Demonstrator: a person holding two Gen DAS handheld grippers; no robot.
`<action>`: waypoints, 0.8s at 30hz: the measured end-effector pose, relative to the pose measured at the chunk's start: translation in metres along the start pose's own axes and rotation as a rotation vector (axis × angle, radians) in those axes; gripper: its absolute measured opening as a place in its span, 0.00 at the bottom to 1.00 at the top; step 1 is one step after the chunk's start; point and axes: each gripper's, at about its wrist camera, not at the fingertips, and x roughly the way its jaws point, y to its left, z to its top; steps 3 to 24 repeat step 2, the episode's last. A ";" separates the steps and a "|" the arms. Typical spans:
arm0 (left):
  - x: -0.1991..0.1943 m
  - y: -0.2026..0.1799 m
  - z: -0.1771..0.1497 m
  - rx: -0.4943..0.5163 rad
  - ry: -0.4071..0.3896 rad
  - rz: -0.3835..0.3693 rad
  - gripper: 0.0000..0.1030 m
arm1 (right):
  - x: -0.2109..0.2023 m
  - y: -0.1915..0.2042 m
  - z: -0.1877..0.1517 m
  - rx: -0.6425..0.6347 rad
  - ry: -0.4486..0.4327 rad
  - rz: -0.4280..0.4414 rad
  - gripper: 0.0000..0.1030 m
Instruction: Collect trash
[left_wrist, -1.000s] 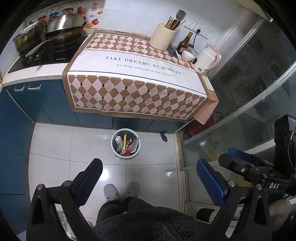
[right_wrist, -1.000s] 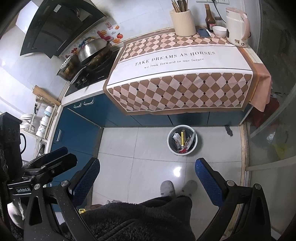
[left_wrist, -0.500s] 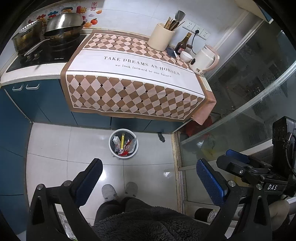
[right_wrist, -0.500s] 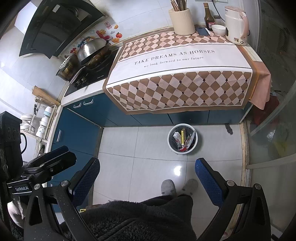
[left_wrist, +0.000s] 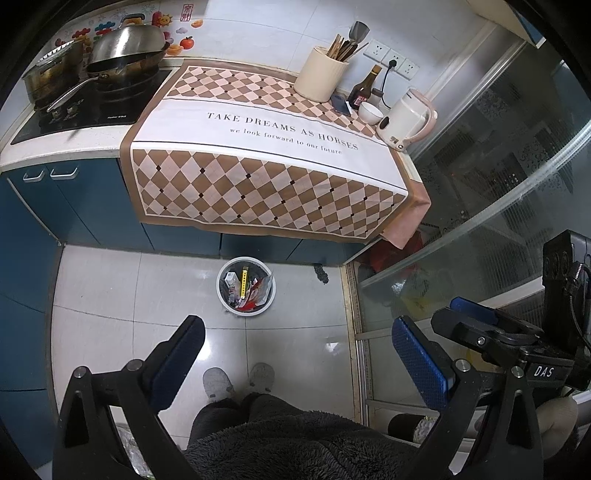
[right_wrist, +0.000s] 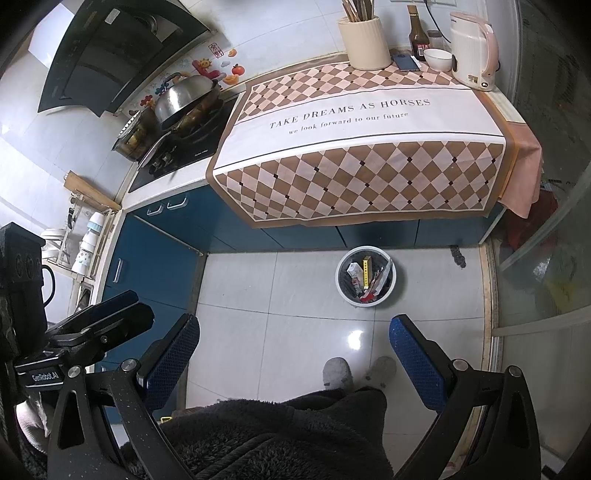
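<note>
Both grippers, left and right, gape empty; only the right view shows the range hood

A white trash bin stands on the tiled floor just in front of the blue cabinets, below the checkered cloth, holding wrappers. Nearer than the bin, the left gripper hangs wide apart, empty, above two slippers.

Both views are evenly lit, probably by a ceiling lamp: it makes a white glare spot on the floor tiles near 6 o'clock. Fisheye bending curves the edges; the corners are black. Focus is sharp.
</note>
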 end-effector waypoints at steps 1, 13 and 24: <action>-0.001 -0.001 0.000 0.001 -0.002 0.000 1.00 | 0.000 0.001 -0.002 0.000 -0.001 -0.001 1.00; -0.001 -0.003 0.001 0.002 -0.005 -0.002 1.00 | 0.000 0.000 0.000 0.002 -0.001 0.001 1.00; -0.001 -0.003 0.001 0.002 -0.005 -0.002 1.00 | 0.000 0.000 0.000 0.002 -0.001 0.001 1.00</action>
